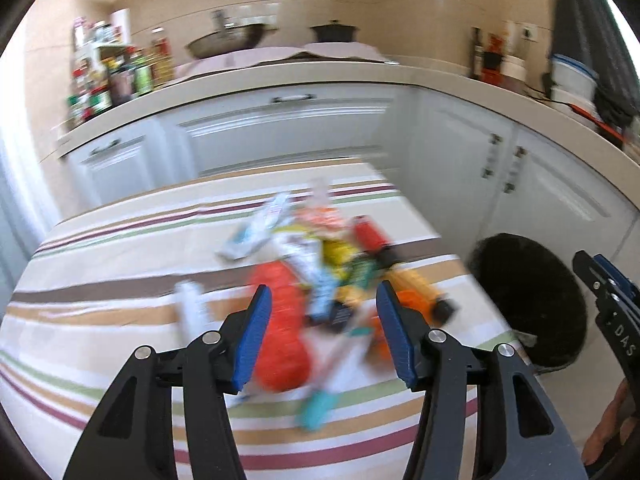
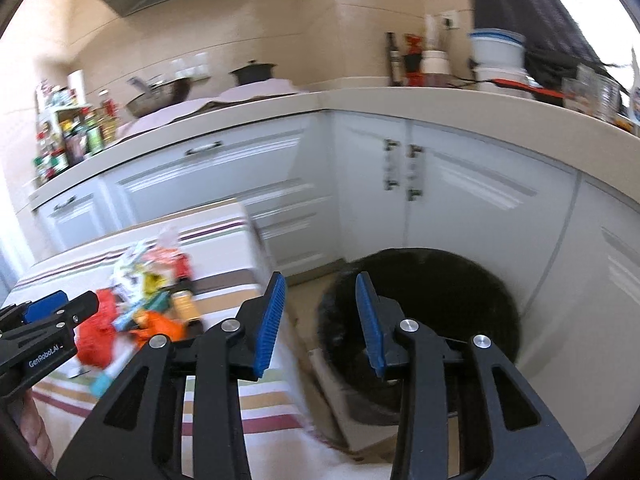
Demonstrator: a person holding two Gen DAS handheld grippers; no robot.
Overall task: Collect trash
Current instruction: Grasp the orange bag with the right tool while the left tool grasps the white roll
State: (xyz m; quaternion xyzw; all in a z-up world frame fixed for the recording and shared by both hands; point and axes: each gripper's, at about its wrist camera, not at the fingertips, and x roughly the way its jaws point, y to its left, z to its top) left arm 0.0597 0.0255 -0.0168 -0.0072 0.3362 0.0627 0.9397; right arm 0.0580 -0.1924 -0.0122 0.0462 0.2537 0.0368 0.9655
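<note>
My left tongs (image 1: pixel 322 332) gape empty over the blurred trash (image 1: pixel 320 272) on the striped table (image 1: pixel 100 280). My right tongs (image 2: pixel 320 320), open too, hang above the black bin (image 2: pixel 440 300).

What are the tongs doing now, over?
Left tongs open, empty, over trash pile on striped table. Right tongs open, empty, over black bin. Nothing in the way.
</note>
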